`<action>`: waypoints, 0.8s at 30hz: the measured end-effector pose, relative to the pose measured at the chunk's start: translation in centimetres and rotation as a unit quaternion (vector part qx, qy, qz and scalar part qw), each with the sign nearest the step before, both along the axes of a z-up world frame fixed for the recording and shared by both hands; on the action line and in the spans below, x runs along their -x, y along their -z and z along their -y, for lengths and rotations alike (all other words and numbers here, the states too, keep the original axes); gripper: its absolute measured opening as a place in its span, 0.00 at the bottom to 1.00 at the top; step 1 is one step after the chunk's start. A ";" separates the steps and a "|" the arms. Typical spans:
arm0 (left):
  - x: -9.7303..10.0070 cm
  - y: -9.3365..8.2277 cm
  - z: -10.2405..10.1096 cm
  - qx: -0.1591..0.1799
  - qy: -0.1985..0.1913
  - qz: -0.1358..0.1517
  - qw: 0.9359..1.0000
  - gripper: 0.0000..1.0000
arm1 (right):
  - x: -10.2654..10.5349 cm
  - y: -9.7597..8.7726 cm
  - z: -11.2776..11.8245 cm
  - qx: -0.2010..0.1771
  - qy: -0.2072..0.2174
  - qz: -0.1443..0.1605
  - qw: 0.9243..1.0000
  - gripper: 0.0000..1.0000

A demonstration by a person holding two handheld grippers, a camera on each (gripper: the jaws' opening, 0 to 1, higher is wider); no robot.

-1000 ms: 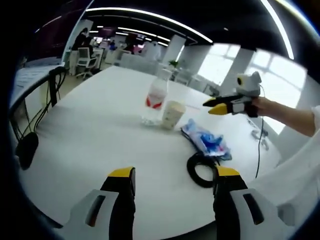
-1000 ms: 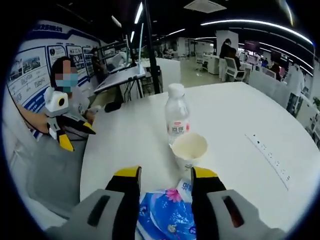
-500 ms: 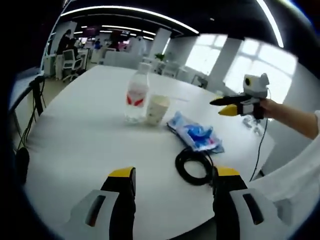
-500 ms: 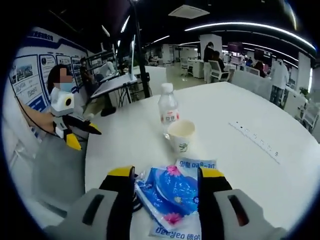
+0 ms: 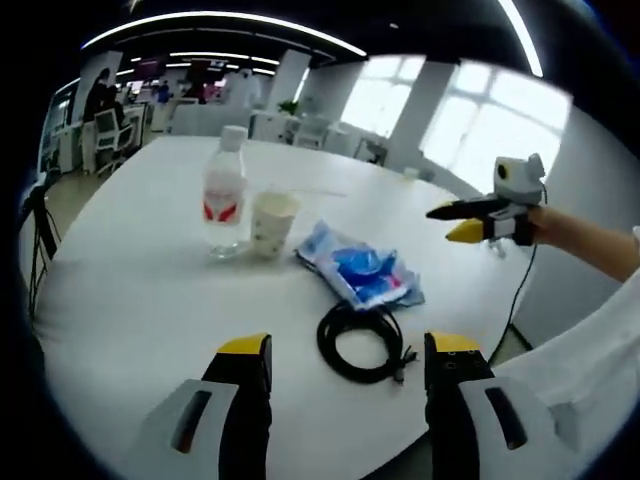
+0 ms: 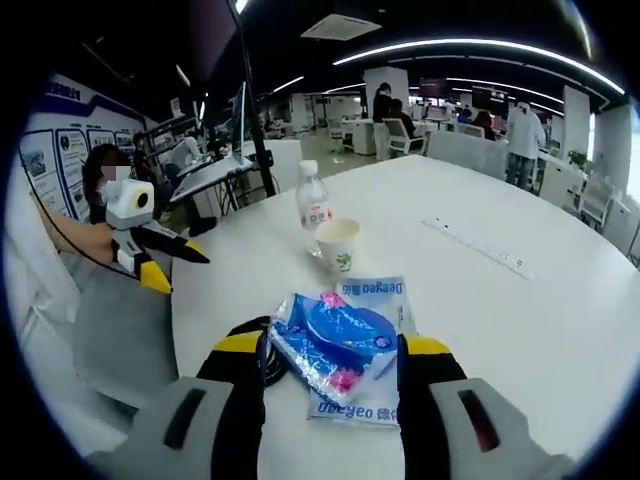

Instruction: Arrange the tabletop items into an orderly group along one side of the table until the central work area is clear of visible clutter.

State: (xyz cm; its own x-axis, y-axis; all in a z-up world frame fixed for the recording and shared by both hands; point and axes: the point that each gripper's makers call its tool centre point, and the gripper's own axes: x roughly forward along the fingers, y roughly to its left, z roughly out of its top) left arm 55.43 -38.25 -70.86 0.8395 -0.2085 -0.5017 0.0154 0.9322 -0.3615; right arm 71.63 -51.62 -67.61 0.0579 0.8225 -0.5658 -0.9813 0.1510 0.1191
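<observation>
Bottle: clear water bottle (image 5: 224,193) with red label, standing just beside paper cup (image 5: 271,222); rigid but slippery, best taken at the label
Cup: light, crushable, tips easily
Tissue pack: blue wet-wipe pack (image 6: 345,348) near the cup, soft and limp
Cable: coiled black cable (image 5: 360,341) touching the pack, floppy
Left gripper (image 5: 344,352): jaws apart, empty
Right gripper (image 6: 330,350): jaws apart, empty, over the pack
Right gripper view alone: power strip (image 6: 478,246) beyond the cup

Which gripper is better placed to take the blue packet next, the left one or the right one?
Probably the right. In the right gripper view, the blue packet lies directly ahead of the open right gripper. The open left gripper faces the black cable coil, with the packet farther away.
</observation>
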 end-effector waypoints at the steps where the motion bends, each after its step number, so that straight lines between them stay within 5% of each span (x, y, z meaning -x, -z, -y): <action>1: -0.2 0.1 0.0 0.000 0.003 0.000 1.000 0.58 | 0.0 0.0 0.4 0.001 0.004 -0.001 1.000 0.50; 24: -2.9 -0.4 1.4 -0.004 0.039 0.004 0.999 0.57 | -0.7 0.5 1.7 0.000 0.051 -0.012 0.999 0.47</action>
